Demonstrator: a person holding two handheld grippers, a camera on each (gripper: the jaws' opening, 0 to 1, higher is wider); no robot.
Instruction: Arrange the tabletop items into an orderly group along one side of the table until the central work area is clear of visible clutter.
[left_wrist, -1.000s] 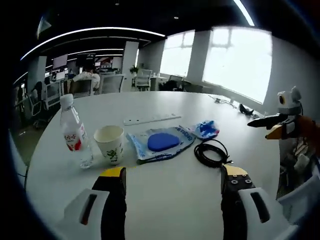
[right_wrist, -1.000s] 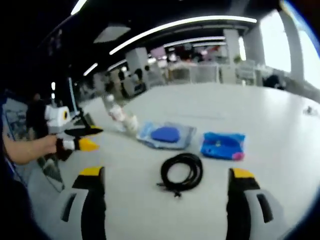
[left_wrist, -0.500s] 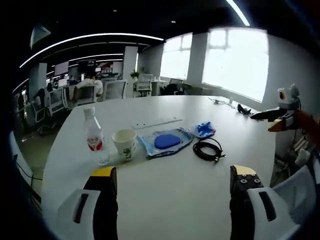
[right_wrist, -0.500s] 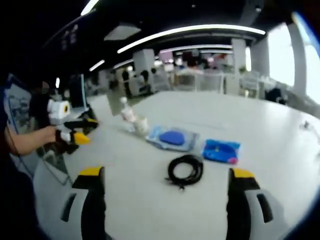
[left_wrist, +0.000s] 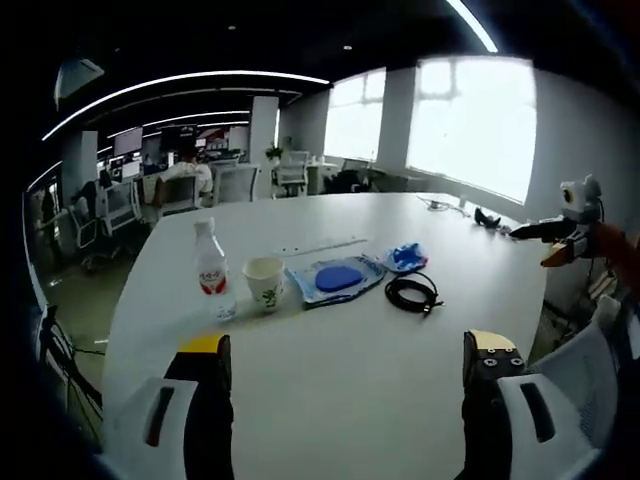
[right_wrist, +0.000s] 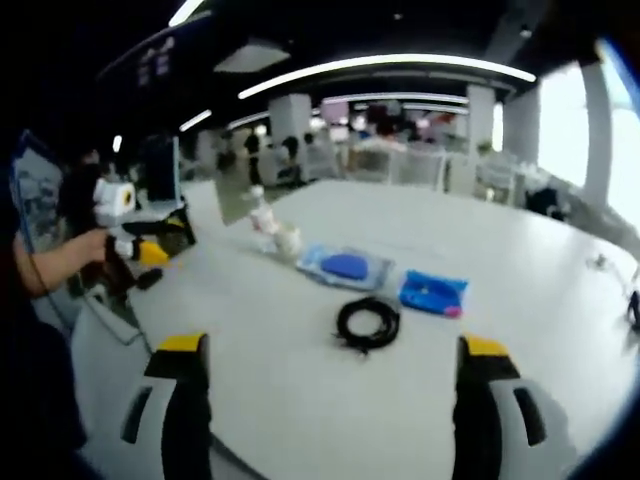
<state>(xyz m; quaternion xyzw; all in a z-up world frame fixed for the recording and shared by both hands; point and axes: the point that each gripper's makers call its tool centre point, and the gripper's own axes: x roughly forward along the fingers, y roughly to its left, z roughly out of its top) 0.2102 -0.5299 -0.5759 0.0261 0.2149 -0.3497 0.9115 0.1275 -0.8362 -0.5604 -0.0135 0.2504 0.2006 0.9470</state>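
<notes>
On the white round table (left_wrist: 330, 380) stand a clear water bottle (left_wrist: 210, 270) with a red label and a paper cup (left_wrist: 265, 284). To their right lie a clear pouch holding a blue pad (left_wrist: 338, 279), a small blue packet (left_wrist: 405, 256) and a coiled black cable (left_wrist: 413, 293). My left gripper (left_wrist: 347, 375) is open and empty, well short of them. The right gripper view shows the same bottle (right_wrist: 262, 222), cup (right_wrist: 288, 240), pouch (right_wrist: 345, 267), packet (right_wrist: 432, 293) and cable (right_wrist: 367, 323). My right gripper (right_wrist: 330, 370) is open over bare table.
A white power strip (left_wrist: 320, 245) lies behind the pouch. The right gripper (left_wrist: 560, 232) hovers past the table's right edge; the left gripper (right_wrist: 140, 247), in a hand, is off its left edge. Office chairs (left_wrist: 175, 190) and desks stand beyond. Bare table spreads near both grippers.
Both views have pulled back from the table, so the items look smaller and farther. The items themselves have not moved. Both grippers stay open.
</notes>
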